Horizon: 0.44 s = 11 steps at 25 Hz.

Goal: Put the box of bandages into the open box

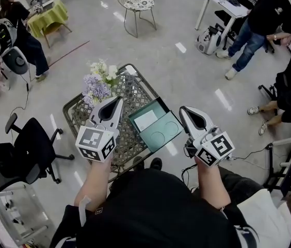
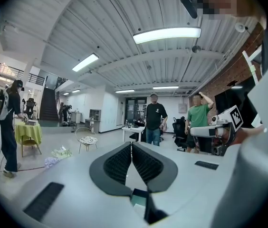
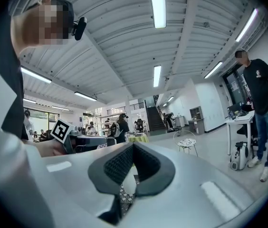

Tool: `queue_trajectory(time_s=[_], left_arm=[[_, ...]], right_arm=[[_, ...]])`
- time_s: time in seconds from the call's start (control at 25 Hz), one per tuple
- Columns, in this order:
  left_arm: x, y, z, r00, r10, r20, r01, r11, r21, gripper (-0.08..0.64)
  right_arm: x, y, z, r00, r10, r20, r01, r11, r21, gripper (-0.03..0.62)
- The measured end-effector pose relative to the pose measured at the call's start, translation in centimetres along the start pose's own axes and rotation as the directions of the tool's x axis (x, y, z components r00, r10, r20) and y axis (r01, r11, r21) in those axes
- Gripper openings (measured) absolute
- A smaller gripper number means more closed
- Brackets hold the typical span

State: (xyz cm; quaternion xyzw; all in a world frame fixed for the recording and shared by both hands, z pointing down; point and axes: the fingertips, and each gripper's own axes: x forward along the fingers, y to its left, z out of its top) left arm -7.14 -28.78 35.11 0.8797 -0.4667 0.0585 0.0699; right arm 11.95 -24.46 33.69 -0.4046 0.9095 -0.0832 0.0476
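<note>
The left gripper [image 1: 118,100] and the right gripper [image 1: 183,109] hung over the near edge of the mesh table [image 1: 130,89], each with its jaws pressed together on nothing. Between them the green open box [image 1: 172,133] lay on the right part of the table. A flat white box [image 1: 146,120], apparently the bandages, rested in its far half, and flowers [image 1: 98,84] stood at the table's far left.

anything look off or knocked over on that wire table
Nothing stands out: the green box lies open and flat on the wire table, the flowers sit at its far side, and nothing is spilled.
</note>
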Motion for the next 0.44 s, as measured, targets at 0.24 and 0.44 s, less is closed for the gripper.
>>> queue_trajectory(time_s=[0.24,0.44], left_arm=[[-0.19,0.34,-0.14,1.0,0.002,0.001,-0.002,1.0,-0.01,0.011],[-0.04,0.27,-0.03,1.0,0.0,-0.001,0.0,1.0,-0.018,0.011]], right_arm=[[-0.07,-0.07,0.09,1.0,-0.008,0.002,0.008,1.0,0.004,0.008],[-0.17,-0.32,0.28,1.0,-0.01,0.001,0.01,1.0,0.017,0.008]])
